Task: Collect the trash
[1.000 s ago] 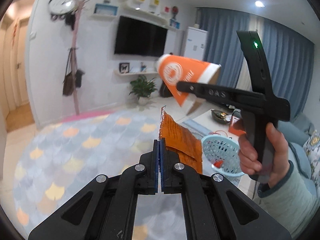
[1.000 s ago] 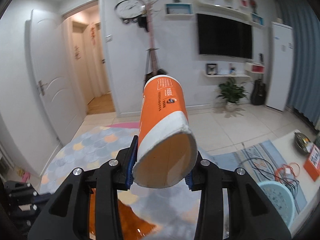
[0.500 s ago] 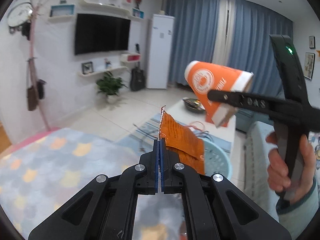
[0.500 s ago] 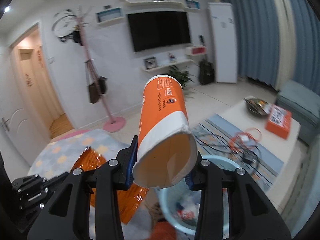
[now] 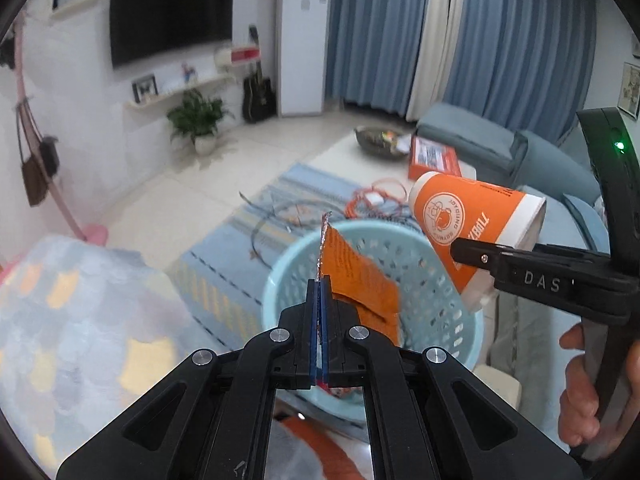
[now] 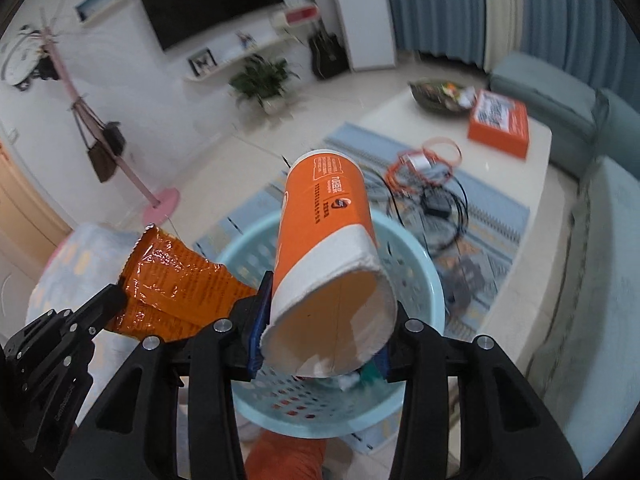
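My left gripper (image 5: 319, 286) is shut on an orange foil snack wrapper (image 5: 356, 276) and holds it above a light blue perforated basket (image 5: 436, 312). My right gripper (image 6: 320, 332) is shut on an orange and white paper cup (image 6: 326, 216), held on its side above the same basket (image 6: 424, 264). The wrapper (image 6: 176, 280) shows at the left in the right wrist view, held in the left gripper (image 6: 108, 304). The cup (image 5: 472, 224) and the right gripper (image 5: 472, 250) show at the right in the left wrist view. Small scraps lie in the basket.
A low white table (image 6: 536, 144) holds an orange box (image 6: 500, 120), a dark bowl (image 6: 436, 94) and orange cables (image 6: 428, 164). A striped rug (image 5: 248, 240) lies under the basket. A blue sofa (image 5: 520, 152) stands at the right. A pink coat stand (image 6: 160, 204) is at the left.
Both grippers have swung right and down with the wrapper and the cup. The basket, small and off to the right before, now lies right below both.
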Demonstrator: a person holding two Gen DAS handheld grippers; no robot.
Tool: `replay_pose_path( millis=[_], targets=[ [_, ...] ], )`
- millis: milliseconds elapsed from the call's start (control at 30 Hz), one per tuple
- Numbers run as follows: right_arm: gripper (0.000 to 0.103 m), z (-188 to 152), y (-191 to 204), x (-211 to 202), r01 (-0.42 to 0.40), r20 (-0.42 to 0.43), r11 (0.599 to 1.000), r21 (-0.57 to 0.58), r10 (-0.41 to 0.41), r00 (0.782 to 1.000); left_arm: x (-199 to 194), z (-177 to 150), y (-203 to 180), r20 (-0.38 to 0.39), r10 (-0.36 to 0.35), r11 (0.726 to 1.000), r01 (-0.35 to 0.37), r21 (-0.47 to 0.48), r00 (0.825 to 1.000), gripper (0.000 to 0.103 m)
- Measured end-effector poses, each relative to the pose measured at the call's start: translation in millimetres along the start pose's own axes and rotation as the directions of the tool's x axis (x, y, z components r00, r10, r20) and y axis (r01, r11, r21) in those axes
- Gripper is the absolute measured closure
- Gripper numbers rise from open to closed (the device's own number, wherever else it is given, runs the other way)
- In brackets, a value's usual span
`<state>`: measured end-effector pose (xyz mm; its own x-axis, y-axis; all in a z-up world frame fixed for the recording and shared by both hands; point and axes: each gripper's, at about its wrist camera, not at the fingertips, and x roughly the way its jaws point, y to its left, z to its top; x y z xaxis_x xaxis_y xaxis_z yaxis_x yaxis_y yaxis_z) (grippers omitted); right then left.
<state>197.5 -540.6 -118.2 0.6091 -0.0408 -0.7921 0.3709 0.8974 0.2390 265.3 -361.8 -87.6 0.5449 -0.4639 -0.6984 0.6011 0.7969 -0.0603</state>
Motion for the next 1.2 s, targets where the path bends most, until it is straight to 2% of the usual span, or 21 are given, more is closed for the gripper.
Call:
replay_pose_path(
  millis=[67,100,167,200,267,400,500,567,700,833,967,1033,1200],
  targets=[
    [0.061,-2,-4,11,0.010,-0.023,1.000,0.013,-0.010,1.000,12,-2,0,-0.022,0.020,1.000,-0.020,-0.003,1.000,0.099],
    [0.060,-3,-7,15,0.008,-0.030,1.000,0.017,-0.008,1.000,14,-2,0,-0.026,0.016,1.000,-0.017,-0.012,1.000,0.094],
    [0.055,-3,-12,20,0.011,-0.033,1.000,0.029,-0.010,0.999,12,-5,-2,-0.019,0.018,1.000,-0.019,-0.010,1.000,0.073],
    [0.052,-4,-14,20,0.011,-0.031,0.999,0.032,-0.010,0.999,10,-6,-3,-0.013,0.032,0.999,-0.032,-0.005,0.999,0.069],
    [0.048,-5,-15,16,0.003,-0.027,0.999,0.038,-0.002,1.000,3,-7,-2,0.000,0.045,0.999,-0.045,-0.007,0.999,0.054],
    [0.048,-13,-10,-2,-0.026,-0.008,0.999,0.037,0.027,1.000,-33,-10,-1,0.050,0.063,0.998,-0.062,-0.020,0.997,0.042],
    [0.048,-19,3,-28,-0.053,0.032,0.998,0.012,0.053,0.998,-69,-13,-1,0.093,0.070,0.997,-0.067,-0.032,0.993,0.029],
    [0.046,-25,15,-48,-0.060,0.071,0.998,-0.014,0.061,0.996,-92,-17,0,0.115,0.072,0.997,-0.069,-0.034,0.991,0.027],
    [0.039,-38,34,-83,-0.071,0.139,0.996,-0.049,0.077,0.987,-126,-24,1,0.143,0.126,0.992,-0.122,-0.033,0.982,0.025],
    [0.034,-51,51,-116,-0.056,0.213,0.996,-0.067,0.069,0.975,-156,-35,2,0.162,0.130,0.991,-0.121,-0.062,0.978,0.022],
    [0.031,-61,61,-141,-0.003,0.289,0.997,-0.075,0.024,0.957,-175,-44,1,0.195,0.205,0.978,-0.194,-0.070,0.959,0.019],
    [0.028,-65,64,-151,0.007,0.314,0.997,-0.077,0.018,0.949,-183,-48,3,0.198,0.214,0.976,-0.199,-0.093,0.957,0.019],
    [0.027,-75,71,-171,0.031,0.366,0.996,-0.080,0.001,0.931,-195,-55,6,0.211,0.227,0.971,-0.203,-0.130,0.951,0.019]
  ],
)
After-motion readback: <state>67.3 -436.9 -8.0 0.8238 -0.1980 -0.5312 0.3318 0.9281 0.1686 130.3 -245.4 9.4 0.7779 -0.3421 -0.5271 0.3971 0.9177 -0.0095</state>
